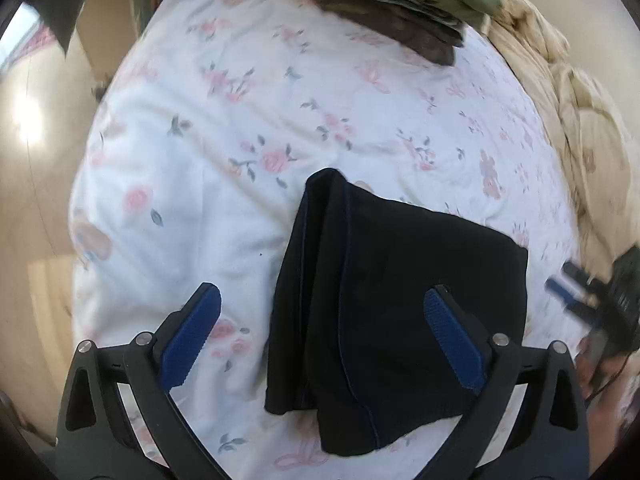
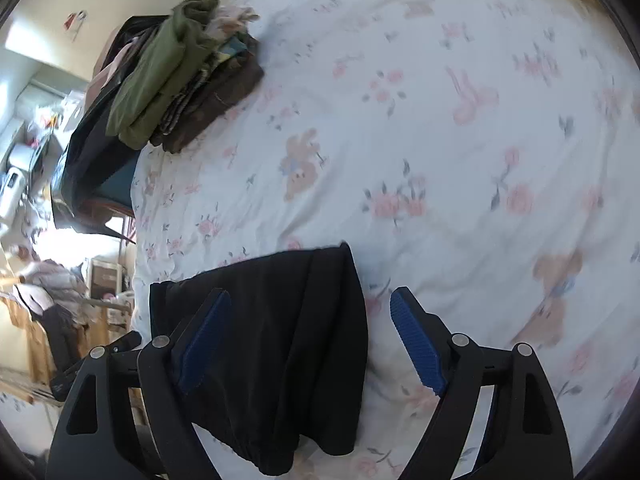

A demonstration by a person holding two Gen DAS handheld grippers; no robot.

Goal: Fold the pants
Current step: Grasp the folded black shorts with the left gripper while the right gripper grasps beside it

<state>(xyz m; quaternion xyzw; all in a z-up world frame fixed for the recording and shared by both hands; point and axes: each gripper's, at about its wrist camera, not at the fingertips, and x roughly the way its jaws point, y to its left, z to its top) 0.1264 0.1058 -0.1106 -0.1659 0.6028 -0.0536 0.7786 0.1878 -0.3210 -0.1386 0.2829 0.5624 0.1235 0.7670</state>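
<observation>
Folded pants (image 1: 384, 300) on bed (image 1: 192, 160)

Both left tongs (image 1: 322, 306) and right tongs (image 2: 310, 310) spread wide, empty, hovering over bundle; long axis running away from tongs.

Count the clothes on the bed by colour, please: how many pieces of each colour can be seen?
Black: 1, the folded pants lying between the open grippers.
Green: 1, top of the stack.
Brown: 1, bottom of the stack.
Patterned: at least 1, between them; its layers cannot be separated.
Total: 4 at least.

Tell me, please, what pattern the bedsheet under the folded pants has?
White bedsheet with pink flowers and brown teddy bears, clearest in the right wrist view.
</observation>
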